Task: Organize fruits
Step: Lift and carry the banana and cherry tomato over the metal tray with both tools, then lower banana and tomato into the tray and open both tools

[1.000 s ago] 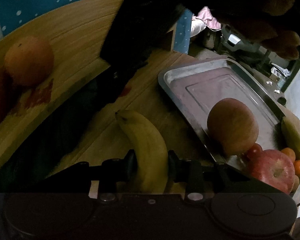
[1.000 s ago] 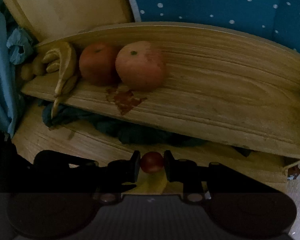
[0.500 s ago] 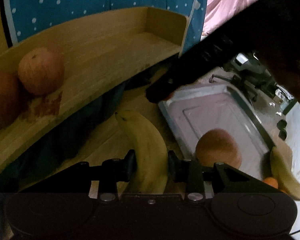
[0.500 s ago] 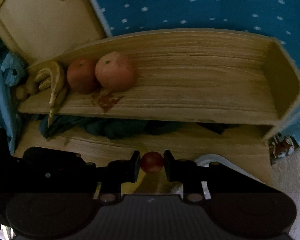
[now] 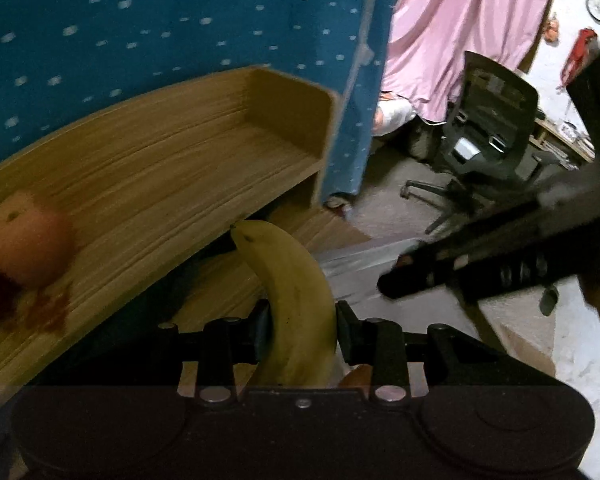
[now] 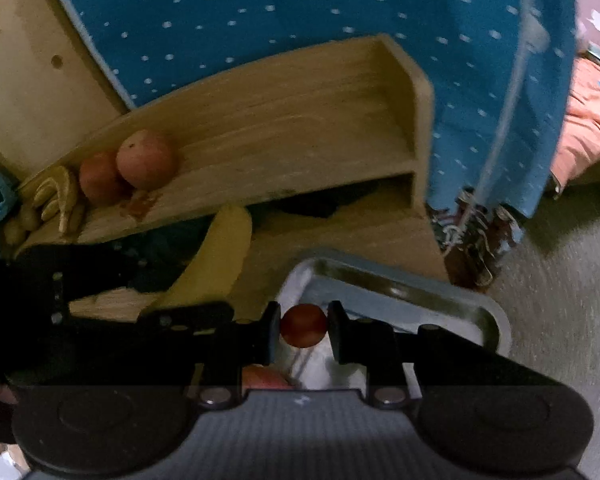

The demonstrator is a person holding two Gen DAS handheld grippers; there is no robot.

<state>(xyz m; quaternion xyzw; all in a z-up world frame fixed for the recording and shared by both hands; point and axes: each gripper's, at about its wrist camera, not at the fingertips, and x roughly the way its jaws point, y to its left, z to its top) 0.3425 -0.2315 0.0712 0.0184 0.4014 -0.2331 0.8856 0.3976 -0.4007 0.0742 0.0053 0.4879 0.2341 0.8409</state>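
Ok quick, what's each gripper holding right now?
Left gripper: shut on the banana.
Right gripper: shut on a small red fruit.

Dim room: blue dotted cloth [image 5: 140, 40], pink curtain [image 5: 460, 28], black office chair [image 5: 488, 136]

Both views were dim and murky, with heavy fisheye bending and black corners. Motion blur smeared the wooden shelf [image 5: 204, 152] and dotted blue cloth [image 6: 300, 8]. Brighter light fell on the pink curtain [image 5: 460, 20] at upper right.
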